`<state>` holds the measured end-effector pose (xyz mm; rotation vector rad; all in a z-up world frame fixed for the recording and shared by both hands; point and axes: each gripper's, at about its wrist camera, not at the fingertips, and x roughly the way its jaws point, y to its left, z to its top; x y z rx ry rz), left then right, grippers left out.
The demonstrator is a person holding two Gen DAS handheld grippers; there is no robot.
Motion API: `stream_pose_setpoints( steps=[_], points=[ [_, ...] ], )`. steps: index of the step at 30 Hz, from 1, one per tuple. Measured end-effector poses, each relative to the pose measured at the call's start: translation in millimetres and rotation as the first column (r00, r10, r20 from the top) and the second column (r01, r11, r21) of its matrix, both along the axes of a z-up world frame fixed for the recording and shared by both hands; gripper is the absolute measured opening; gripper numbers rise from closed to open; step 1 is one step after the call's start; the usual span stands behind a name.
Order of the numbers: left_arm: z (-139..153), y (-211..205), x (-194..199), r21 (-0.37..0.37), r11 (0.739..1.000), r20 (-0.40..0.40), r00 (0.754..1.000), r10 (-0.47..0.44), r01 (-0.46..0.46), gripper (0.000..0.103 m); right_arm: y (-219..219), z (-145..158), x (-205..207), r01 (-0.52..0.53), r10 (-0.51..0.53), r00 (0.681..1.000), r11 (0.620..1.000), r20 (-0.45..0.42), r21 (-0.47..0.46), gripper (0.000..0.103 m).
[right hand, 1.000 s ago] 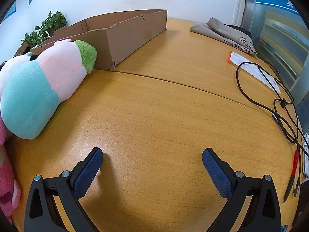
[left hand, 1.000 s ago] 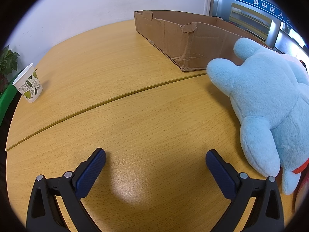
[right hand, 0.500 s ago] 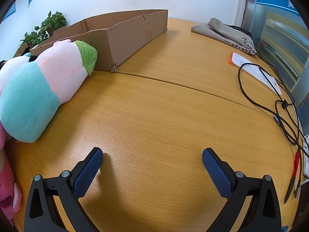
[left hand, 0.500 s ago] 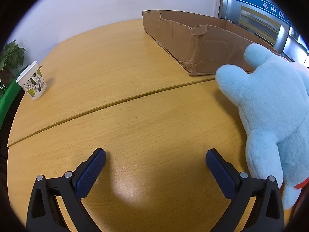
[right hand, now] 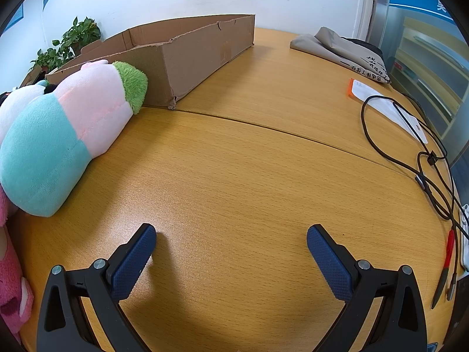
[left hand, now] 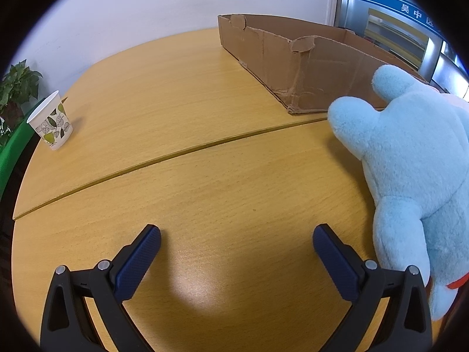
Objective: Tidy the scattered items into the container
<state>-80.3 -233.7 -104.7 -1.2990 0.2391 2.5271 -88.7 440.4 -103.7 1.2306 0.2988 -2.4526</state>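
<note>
Both claws spread wide and empty over the wooden table (left hand: 205, 117).

Left gripper (left hand: 236, 236) grips nothing; one light-blue plush (left hand: 410, 158) lies at 3 o'clock, touching the cardboard box (left hand: 307, 64) at 1 o'clock, one paper cup (left hand: 51, 124) at 10. Right gripper (right hand: 231, 234) grips nothing; a teal-pink-green plush (right hand: 67, 129) at 10 o'clock, a pink plush (right hand: 11, 278) at 8, cables (right hand: 425, 158) at 3.

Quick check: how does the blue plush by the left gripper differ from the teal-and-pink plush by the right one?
The blue plush is one pale colour; the teal-and-pink plush is banded, with a green tuft. The blue plush has limbs sticking out; the teal-and-pink plush is a smooth rounded lump. Both lie on the table beside the box, ungripped.
</note>
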Motion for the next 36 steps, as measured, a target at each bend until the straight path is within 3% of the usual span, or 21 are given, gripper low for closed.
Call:
stream_pose_setpoints(
  steps=[16, 21, 25, 28, 31, 36],
  points=[
    [0, -1, -3, 0.013, 1.000, -0.004, 1.000, 0.013, -0.013, 0.103, -1, 0, 2, 0.023, -0.023, 1.000, 1.000, -0.001, 0.002, 0.103],
    [0, 0, -2, 0.014, 1.000, -0.004, 1.000, 0.016, -0.016, 0.103, -3, 4, 23, 0.173, -0.173, 0.985, 0.984, 0.007, 0.038, 0.103],
    [11, -1, 24, -0.008, 0.998, -0.052, 0.996, 0.068, -0.069, 0.103, -19, 33, 82, 0.260, -0.255, 0.962, 0.965, -0.095, 0.034, 0.103],
    [38, -4, 64, 0.053, 0.987, -0.164, 0.974, 0.157, -0.150, 0.103, -32, 58, 125, 0.311, -0.302, 0.944, 0.949, -0.134, 0.046, 0.103],
    [71, 0, 107, 0.131, 0.957, -0.248, 0.926, 0.286, -0.260, 0.103, -48, 79, 157, 0.349, -0.327, 0.925, 0.932, -0.194, 0.093, 0.103],
    [121, 51, 183, 0.210, 0.945, -0.413, 0.853, 0.319, -0.251, 0.103, -72, 100, 192, 0.387, -0.351, 0.901, 0.915, -0.254, 0.111, 0.103]
  ],
)
